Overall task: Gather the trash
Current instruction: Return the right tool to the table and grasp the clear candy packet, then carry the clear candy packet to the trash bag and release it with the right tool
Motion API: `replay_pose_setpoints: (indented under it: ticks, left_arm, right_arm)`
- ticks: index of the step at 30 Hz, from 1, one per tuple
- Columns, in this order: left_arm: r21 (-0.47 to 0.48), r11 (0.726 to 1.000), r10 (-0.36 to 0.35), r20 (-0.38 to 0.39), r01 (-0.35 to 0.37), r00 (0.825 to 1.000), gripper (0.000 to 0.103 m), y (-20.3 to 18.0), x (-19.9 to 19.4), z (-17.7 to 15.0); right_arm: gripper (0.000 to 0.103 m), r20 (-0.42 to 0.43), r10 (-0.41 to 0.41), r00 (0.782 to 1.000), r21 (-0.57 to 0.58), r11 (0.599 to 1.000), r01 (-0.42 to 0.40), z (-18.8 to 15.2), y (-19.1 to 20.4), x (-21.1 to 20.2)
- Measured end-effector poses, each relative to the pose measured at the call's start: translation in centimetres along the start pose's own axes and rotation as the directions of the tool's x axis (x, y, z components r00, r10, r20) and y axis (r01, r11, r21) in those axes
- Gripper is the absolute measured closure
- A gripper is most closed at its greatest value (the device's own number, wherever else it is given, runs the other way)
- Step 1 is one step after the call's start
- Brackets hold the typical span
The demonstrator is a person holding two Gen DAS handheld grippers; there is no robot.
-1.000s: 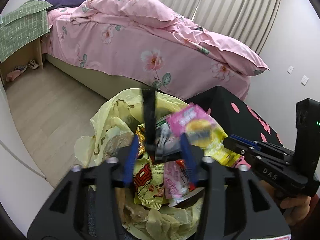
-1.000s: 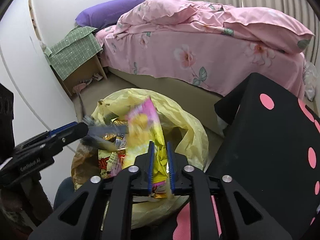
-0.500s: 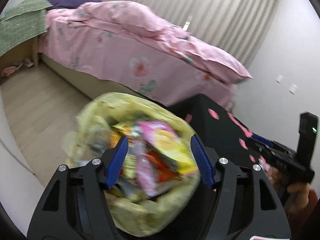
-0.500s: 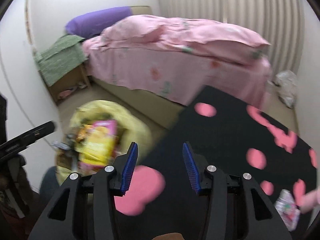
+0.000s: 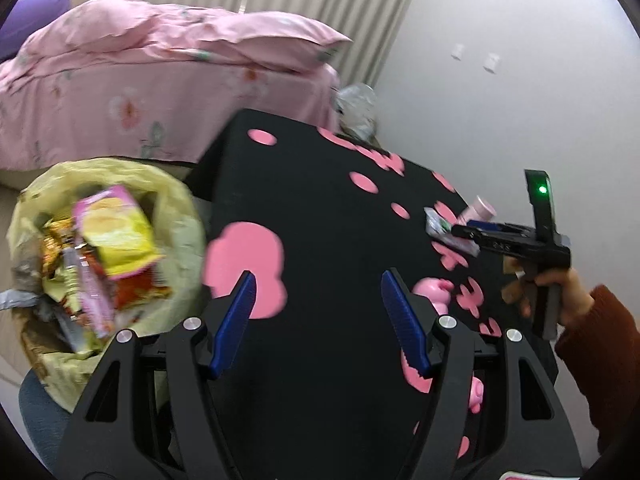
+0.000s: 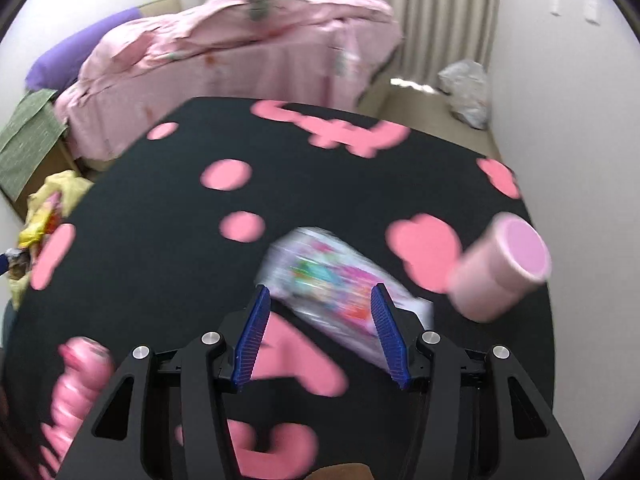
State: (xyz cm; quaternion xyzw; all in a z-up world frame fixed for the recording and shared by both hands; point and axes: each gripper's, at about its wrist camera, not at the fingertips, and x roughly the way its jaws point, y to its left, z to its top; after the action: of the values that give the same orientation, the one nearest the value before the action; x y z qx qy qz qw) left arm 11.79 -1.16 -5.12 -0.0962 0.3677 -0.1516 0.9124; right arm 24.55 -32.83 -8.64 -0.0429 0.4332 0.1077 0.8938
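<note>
Since earlier: swung both grippers away from the trash bag [image 5: 108,256] and over the black worktop [image 5: 332,208]; dropped the yellow-pink packet, now lying on top of the bag's heap.
Trash bag: stood off the worktop's left edge, beside the bed [image 5: 160,72], stuffed with wrappers.
Left gripper [image 5: 320,320]: released, fingers spread wide, nothing between them; hung over the worktop's near left part, far from any loose litter.
Pink toy [image 6: 76,384]: lay near the front edge, between the two grippers.
Right gripper [image 6: 320,336]: released, fingers parted, clearly the nearer one to the next piece.
Colourful wrapper [image 6: 340,292]: lay flat just ahead of the right fingers, partly between the tips; long axis ran diagonally, far-left to near-right.
Pink cup [image 6: 500,272]: lay tipped on its side just right of the wrapper, apparently apart from it though blurred.
Room: bare worktop left of the wrapper; tighter on the cup side.
</note>
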Motion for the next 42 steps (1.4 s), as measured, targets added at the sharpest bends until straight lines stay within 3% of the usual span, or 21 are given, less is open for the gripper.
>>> replay_pose_setpoints:
  ticks: [6,12,17,20,27,29,30,34,42]
  left_arm:
    - [0.075,0.997,-0.027,-0.043,0.031,0.999,0.041,-3.6,1.5,-0.5]
    - [0.097,0.995,-0.031,-0.058,0.037,0.998,0.041,-4.7,2.0,-0.6]
    - [0.099,0.995,-0.027,-0.062,0.033,0.998,0.041,-4.8,2.1,-0.7]
    - [0.096,0.995,-0.022,-0.064,0.028,0.998,0.041,-4.8,2.1,-0.8]
    - [0.093,0.996,-0.015,-0.055,0.02,0.998,0.041,-4.4,1.5,-0.8]
    - [0.084,0.996,-0.014,-0.053,0.019,0.998,0.041,-4.2,1.5,-0.8]
    - [0.082,0.996,-0.015,-0.054,0.019,0.998,0.041,-4.1,1.6,-0.8]
    - [0.072,0.997,-0.018,-0.054,0.022,0.998,0.041,-3.8,1.5,-0.9]
    - [0.045,0.999,0.014,-0.01,-0.014,1.0,0.041,-1.9,-0.5,-1.0]
  right_arm:
    - [0.054,0.0,0.097,0.995,0.163,0.982,-0.095,-2.4,-3.8,0.8]
    - [0.054,-0.036,0.271,0.962,0.003,0.962,-0.271,-3.7,1.4,-1.8]
    - [0.054,0.084,0.194,0.977,-0.142,0.973,-0.181,-3.4,3.6,-5.4]
    - [0.054,0.099,0.14,0.985,-0.186,0.975,-0.12,-2.5,3.7,-4.4]
    - [0.054,-0.042,0.183,0.982,-0.114,0.976,-0.187,-3.0,1.8,0.6]
    - [0.06,-0.033,0.196,0.98,-0.096,0.976,-0.198,-3.5,1.9,0.1]
    - [0.07,-0.033,0.195,0.98,-0.093,0.976,-0.197,-3.7,2.0,-0.1]
    - [0.084,-0.049,0.18,0.982,-0.092,0.979,-0.184,-4.0,2.9,-1.2]
    - [0.088,0.054,0.211,0.976,-0.116,0.972,-0.204,-1.7,6.9,-6.7]
